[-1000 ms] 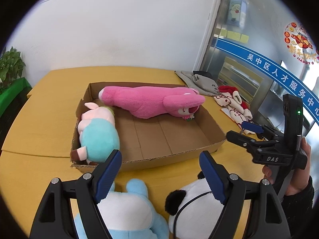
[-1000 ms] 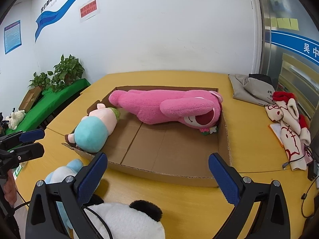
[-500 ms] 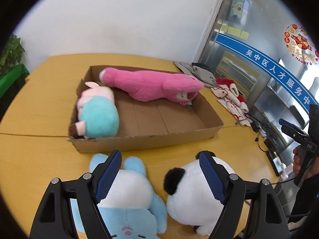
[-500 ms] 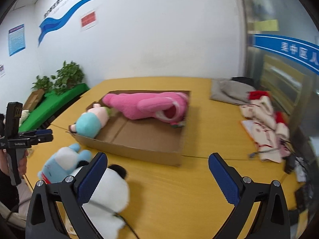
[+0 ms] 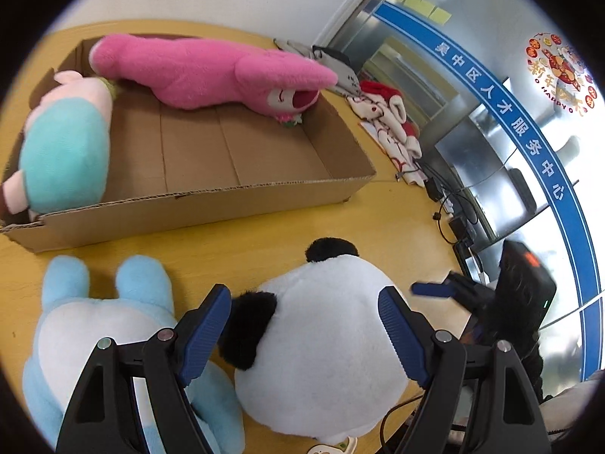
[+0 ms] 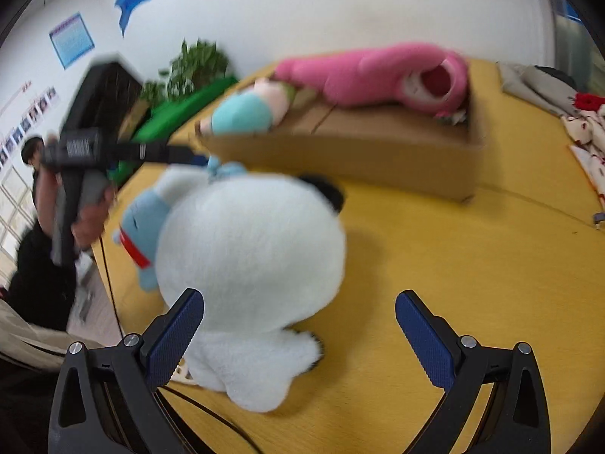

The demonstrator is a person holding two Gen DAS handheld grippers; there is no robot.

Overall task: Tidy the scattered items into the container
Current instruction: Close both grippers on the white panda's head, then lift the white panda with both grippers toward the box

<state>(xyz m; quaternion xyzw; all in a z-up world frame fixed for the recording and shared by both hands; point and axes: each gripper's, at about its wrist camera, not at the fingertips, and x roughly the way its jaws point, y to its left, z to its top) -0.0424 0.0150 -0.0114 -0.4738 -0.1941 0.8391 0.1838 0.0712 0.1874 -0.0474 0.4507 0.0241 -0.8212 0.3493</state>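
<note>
Both hand-held grippers hover over the panda plush [image 5: 321,336], which lies on the yellow bench [image 5: 393,219] just in front of the cardboard box [image 5: 211,204]. Left hand-held gripper [image 5: 304,329] gapes wide, pads either side, not pressing. Right hand-held gripper [image 6: 298,325] wide open too, empty. Blue plush [image 5: 102,325] beside the panda; pink plush [image 5: 211,72] and teal plush [image 5: 64,151] inside the box.

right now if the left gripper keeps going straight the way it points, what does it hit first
Most likely the panda plush. The left gripper is open, and the plush's white body fills the gap ahead of its fingers. The blue plush lies off to one side. Depth is hard to judge.
</note>
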